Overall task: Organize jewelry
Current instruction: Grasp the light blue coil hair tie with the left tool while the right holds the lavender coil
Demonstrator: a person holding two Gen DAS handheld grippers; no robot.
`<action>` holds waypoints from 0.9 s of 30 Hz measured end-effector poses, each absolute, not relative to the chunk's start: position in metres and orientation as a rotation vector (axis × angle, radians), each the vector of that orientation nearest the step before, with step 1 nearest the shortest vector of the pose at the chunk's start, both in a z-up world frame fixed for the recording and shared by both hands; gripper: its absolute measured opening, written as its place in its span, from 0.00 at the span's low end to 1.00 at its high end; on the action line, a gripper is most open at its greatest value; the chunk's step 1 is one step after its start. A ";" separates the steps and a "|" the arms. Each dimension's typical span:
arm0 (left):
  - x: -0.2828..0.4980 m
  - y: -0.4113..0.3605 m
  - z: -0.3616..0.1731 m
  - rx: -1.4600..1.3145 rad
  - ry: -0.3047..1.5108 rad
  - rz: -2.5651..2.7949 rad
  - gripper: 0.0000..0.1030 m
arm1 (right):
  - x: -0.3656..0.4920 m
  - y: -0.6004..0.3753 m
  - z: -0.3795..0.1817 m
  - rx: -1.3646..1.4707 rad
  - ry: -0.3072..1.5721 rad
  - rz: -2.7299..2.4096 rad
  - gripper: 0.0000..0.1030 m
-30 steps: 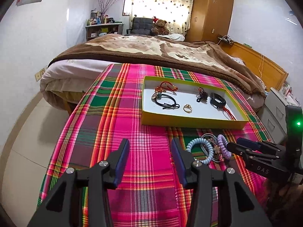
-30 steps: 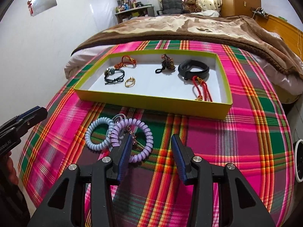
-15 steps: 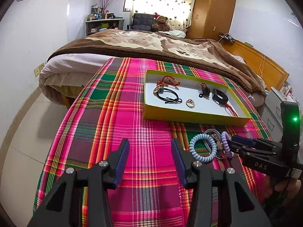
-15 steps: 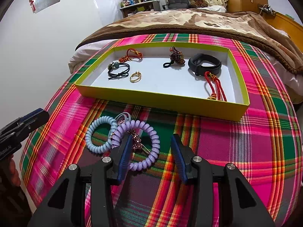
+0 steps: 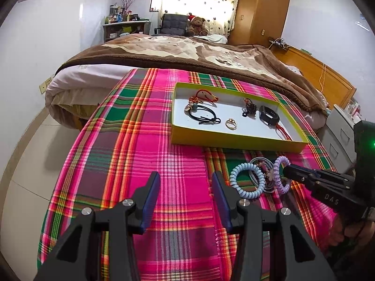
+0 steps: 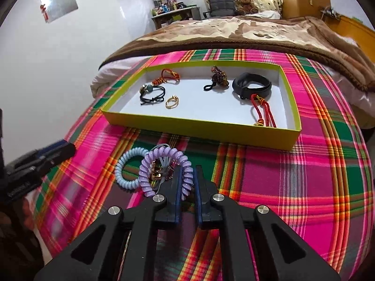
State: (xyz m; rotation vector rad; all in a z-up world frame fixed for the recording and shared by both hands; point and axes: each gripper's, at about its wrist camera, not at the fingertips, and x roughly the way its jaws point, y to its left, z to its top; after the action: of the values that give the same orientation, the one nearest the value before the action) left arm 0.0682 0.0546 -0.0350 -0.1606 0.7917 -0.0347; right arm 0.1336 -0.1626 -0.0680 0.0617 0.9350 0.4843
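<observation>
The right tool (image 6: 187, 175) is pinching the purple coil hair tie's (image 6: 161, 157) rim at its 4 o'clock, probably for lifting toward the yellow tray (image 6: 201, 126) at 12 o'clock, while the left tool (image 5: 185, 196) is waiting, fingers apart, over the plaid bench (image 5: 145, 154).

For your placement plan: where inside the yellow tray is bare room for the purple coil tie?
Free: the white tray floor between the gold ring and the red cord. Crowded: far-left corner around the black hair tie and far right by the black band.
</observation>
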 end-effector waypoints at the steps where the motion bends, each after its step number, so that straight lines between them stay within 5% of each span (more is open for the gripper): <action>1: 0.068 0.053 -0.035 -0.162 0.792 -0.041 0.46 | 0.133 -0.166 -0.066 0.080 0.929 0.476 0.10; 27: 0.106 -0.006 -0.067 -0.017 0.914 -0.114 0.53 | 0.110 -0.199 -0.044 0.118 0.844 0.389 0.10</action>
State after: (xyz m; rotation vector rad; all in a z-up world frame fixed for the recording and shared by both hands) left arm 0.1061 -0.0056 -0.0667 -0.0165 0.9137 -0.1143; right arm 0.1101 -0.1992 -0.0436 0.1178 0.8443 0.3893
